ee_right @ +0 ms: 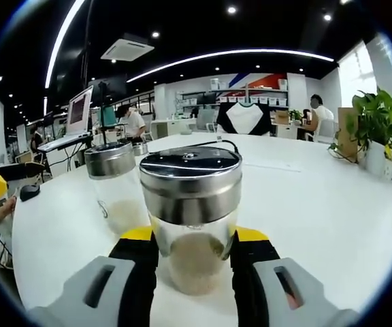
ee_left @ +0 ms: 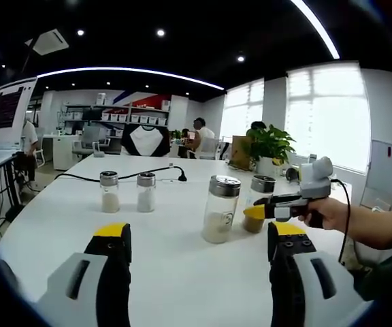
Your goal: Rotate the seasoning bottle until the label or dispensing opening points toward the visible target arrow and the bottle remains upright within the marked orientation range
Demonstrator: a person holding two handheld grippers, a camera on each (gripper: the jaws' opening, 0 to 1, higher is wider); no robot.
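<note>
A glass seasoning bottle [ee_right: 190, 225] with a steel lid and brownish powder stands upright on the white table [ee_right: 318, 204]. It sits between the yellow-tipped jaws of my right gripper [ee_right: 194, 235], which press on its sides. In the left gripper view the same bottle [ee_left: 258, 197] stands at the right, with the right gripper [ee_left: 267, 211] and a hand [ee_left: 329, 212] behind it. My left gripper [ee_left: 199, 235] is open above the table, with nothing between its jaws. It is short of a taller jar of white powder [ee_left: 220, 208].
Two small shakers [ee_left: 109, 192] [ee_left: 145, 192] stand at the left behind a black cable [ee_left: 135, 174]. The tall white-powder jar [ee_right: 114, 187] is just left of the held bottle. A potted plant [ee_left: 271, 146] sits at the far right, and a monitor [ee_left: 9, 112] at the left. People sit at desks behind.
</note>
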